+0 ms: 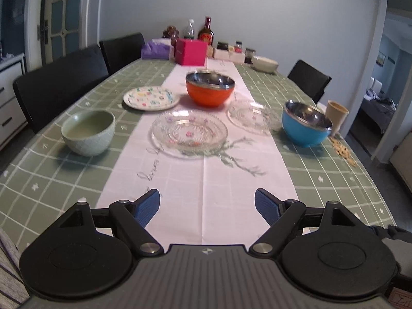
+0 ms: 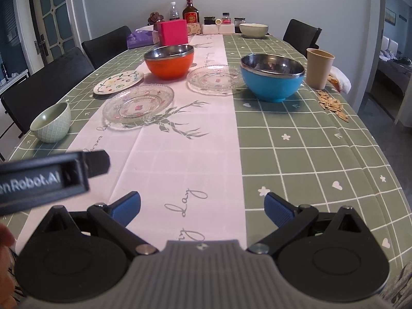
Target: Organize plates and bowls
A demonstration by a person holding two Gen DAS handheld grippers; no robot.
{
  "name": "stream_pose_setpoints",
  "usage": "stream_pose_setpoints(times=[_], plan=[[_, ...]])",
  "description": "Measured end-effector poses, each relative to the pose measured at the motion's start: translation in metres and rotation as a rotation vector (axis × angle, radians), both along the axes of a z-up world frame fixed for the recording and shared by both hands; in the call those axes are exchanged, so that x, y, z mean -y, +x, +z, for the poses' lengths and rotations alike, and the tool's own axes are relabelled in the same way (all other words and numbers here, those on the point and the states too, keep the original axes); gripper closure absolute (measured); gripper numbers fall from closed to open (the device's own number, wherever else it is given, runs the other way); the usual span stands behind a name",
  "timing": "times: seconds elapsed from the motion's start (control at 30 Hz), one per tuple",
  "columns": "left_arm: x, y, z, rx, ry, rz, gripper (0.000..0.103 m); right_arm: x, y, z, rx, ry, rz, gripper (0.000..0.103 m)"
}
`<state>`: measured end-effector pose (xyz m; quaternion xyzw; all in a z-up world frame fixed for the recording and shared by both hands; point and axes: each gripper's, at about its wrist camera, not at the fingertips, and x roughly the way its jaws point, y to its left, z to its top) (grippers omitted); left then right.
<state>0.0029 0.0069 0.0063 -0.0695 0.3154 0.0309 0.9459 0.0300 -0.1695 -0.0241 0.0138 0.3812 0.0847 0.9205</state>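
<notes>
Near end of the table (image 2: 296, 154) is bare cloth, open passage ahead of both grippers. Further in, crockery blocks the way: pale green bowl (image 1: 88, 131) at left, near glass plate (image 1: 189, 131) centre, blue bowl (image 2: 272, 77) right with beige cup (image 2: 319, 67) and scattered seeds (image 2: 332, 104) beside it. Orange bowl (image 2: 168, 61), patterned plate (image 2: 119, 82) and second glass plate (image 2: 215, 79) crowd the middle; narrow gaps between.
</notes>
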Motion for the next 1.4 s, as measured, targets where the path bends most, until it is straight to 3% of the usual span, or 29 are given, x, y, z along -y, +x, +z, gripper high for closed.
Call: stream_pose_setpoints(times=[0.2,0.3,0.47,0.63,0.77,1.03,1.2,1.4], plan=[[0.008,0.005,0.021,0.033,0.046,-0.043,0.005,0.027,0.003,0.021,0.022,0.032,-0.06,0.003],[0.014,0.011,0.035,0.022,0.057,-0.113,0.006,0.044,0.009,0.036,0.025,0.013,-0.103,0.003],[0.029,0.027,0.06,0.038,0.065,-0.171,0.005,0.063,0.015,0.065,0.092,-0.047,-0.081,0.003],[0.046,0.058,0.078,0.039,0.078,-0.223,0.006,0.085,0.04,0.087,0.084,-0.14,-0.012,0.003],[0.065,0.087,0.084,0.05,0.122,-0.273,0.007,0.103,0.067,0.099,0.096,-0.155,-0.006,0.003],[0.093,0.151,0.066,-0.026,0.143,-0.27,0.007,0.141,0.147,0.108,-0.042,-0.055,-0.134,0.003],[0.104,0.191,0.044,-0.069,0.136,-0.283,0.007,0.167,0.201,0.096,-0.185,0.16,-0.191,0.003],[0.111,0.233,0.019,-0.111,0.073,-0.374,0.004,0.163,0.257,0.059,-0.306,0.152,-0.21,0.003]])
